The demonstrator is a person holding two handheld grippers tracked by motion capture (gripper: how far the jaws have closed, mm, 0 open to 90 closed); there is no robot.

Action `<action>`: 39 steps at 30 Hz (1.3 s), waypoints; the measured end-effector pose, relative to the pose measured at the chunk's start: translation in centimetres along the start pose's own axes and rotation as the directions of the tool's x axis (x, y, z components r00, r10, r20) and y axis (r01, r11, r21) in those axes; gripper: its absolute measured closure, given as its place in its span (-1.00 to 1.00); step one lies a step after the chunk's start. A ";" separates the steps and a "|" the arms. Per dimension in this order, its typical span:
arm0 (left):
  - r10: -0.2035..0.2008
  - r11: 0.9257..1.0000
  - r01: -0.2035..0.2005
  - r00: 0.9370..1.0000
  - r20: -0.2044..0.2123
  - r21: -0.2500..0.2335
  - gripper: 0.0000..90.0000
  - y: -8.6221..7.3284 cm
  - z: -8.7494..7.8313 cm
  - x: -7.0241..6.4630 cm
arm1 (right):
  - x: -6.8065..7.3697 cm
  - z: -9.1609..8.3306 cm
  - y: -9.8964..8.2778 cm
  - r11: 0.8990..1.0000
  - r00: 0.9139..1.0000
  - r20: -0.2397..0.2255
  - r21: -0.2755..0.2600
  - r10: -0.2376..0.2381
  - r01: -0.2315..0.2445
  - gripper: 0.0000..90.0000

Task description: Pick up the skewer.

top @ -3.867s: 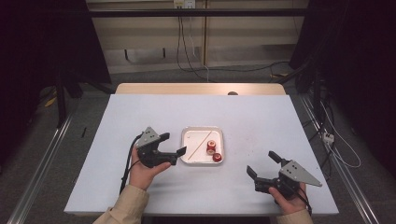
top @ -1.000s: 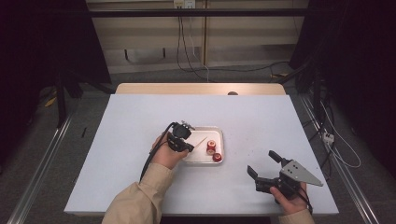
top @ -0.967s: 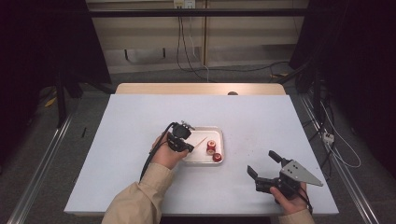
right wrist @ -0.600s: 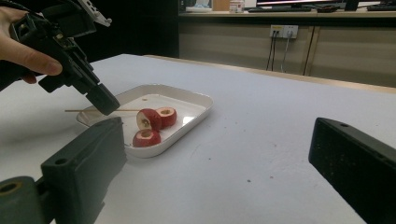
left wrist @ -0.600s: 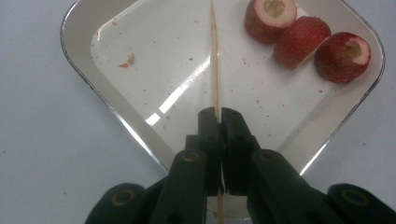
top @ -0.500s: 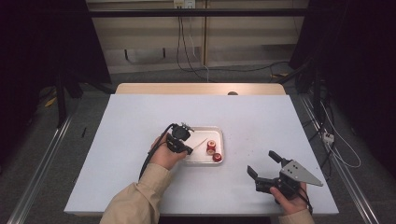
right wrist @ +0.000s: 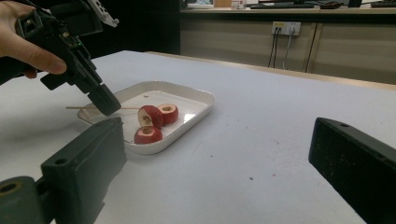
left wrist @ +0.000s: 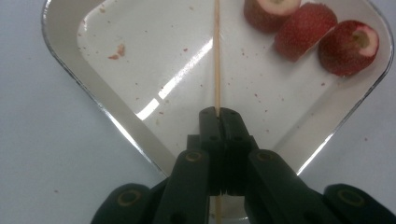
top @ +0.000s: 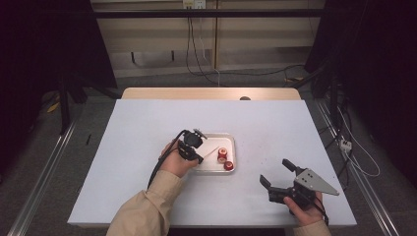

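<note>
A shallow white tray [top: 212, 166] sits mid-table and holds three red fruit pieces with pale cut centres [top: 223, 152] and a thin wooden skewer [top: 212, 151]. My left gripper [top: 198, 158] reaches down over the tray's left side. In the left gripper view its jaws [left wrist: 220, 112] are shut on the skewer [left wrist: 216, 56], which points away past the fruit [left wrist: 303, 30]. The right gripper view shows that grip [right wrist: 106, 106] from the side, with the skewer [right wrist: 77, 108] level at the tray's rim. My right gripper [top: 274, 171] rests open near the front right, with nothing between its fingers.
The tray's floor [left wrist: 140, 42] is speckled with red crumbs. Bare white tabletop [top: 275, 128] surrounds the tray. A wooden strip [top: 211, 93] runs along the far edge, with cables and dark floor beyond.
The left gripper, earlier open to the left of the tray, has moved over the tray and shut on the skewer. Within the last second it barely shifts. The right gripper has stayed put.
</note>
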State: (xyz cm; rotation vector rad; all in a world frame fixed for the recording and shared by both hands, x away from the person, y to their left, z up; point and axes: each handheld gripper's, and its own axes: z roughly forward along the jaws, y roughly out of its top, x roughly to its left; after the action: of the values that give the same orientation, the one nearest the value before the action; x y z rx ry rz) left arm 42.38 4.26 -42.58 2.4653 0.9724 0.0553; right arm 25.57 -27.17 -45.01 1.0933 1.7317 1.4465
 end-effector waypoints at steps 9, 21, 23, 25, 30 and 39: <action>-0.060 0.982 0.074 0.995 0.083 -0.172 0.99 -2.5 -2.1 1.2 | -0.3 1.0 0.5 0.999 1.000 0.000 0.021 0.030 -0.030 -0.94; -0.086 0.938 0.140 0.980 0.180 -0.318 0.99 -5.7 -4.0 1.6 | 0.2 4.2 1.3 0.990 0.997 -0.036 0.125 0.068 -0.063 -0.95; -0.079 0.939 0.134 0.980 0.182 -0.318 0.99 -5.9 -4.2 1.7 | 0.4 4.7 1.4 0.989 0.997 -0.047 0.139 0.065 -0.058 -0.94; -0.075 0.939 0.127 0.983 0.170 -0.319 0.99 -6.3 -4.3 1.8 | 0.6 5.2 1.4 0.987 0.997 -0.053 0.152 0.059 -0.050 -0.94; -0.082 0.929 0.138 0.982 0.173 -0.344 0.99 -7.5 -4.5 2.4 | 1.3 6.2 1.7 0.984 0.996 -0.072 0.171 0.052 -0.039 -0.94; -0.102 0.906 0.159 0.981 0.162 -0.392 0.99 -8.9 -5.6 2.9 | 1.7 7.9 1.9 0.979 0.995 -0.073 0.201 0.061 -0.045 -0.93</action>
State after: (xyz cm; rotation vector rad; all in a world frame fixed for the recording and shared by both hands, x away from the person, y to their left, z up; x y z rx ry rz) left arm 37.77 14.14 -42.05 1.9942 0.9552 0.0354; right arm 32.00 -21.86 -44.65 1.2082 1.9509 1.3875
